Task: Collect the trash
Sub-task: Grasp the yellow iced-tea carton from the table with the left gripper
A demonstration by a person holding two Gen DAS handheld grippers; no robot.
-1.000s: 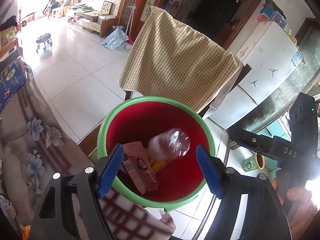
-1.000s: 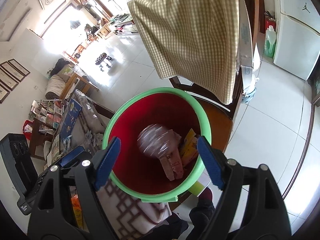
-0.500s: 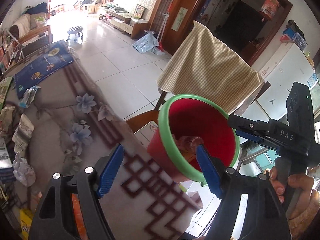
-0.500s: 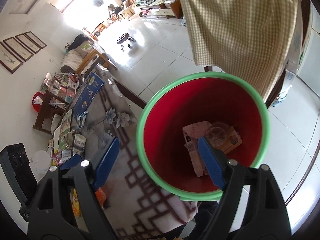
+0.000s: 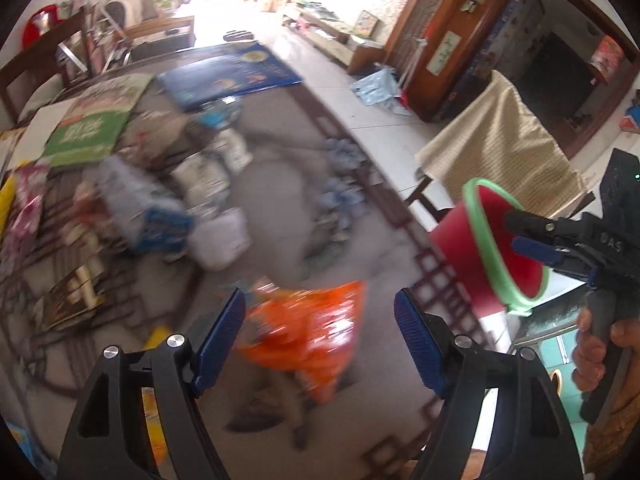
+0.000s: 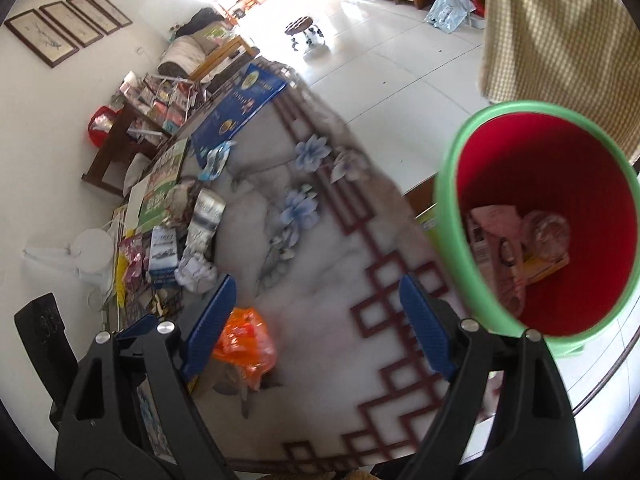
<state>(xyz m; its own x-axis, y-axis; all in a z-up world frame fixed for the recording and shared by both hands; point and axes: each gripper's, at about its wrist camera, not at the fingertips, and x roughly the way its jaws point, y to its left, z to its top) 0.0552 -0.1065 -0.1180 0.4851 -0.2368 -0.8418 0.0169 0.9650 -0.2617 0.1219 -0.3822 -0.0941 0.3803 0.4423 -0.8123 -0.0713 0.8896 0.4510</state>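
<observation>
- Patterned bench (image 5: 280,208) fills the left wrist view, motion-blurred. Left hand-held gripper (image 5: 318,334) wide open, empty, over an orange wrapper (image 5: 308,340) lying on the bench. Trash pile (image 5: 168,208) sits further back. Red bin (image 5: 496,248) with green rim off the right edge.
- Right wrist view: right hand-held gripper (image 6: 316,324) wide open, holding nothing. Orange wrapper (image 6: 244,342) just beside its left finger. Red bin (image 6: 540,220) at right holds a pink carton (image 6: 496,244) and a clear bottle (image 6: 546,234).
</observation>
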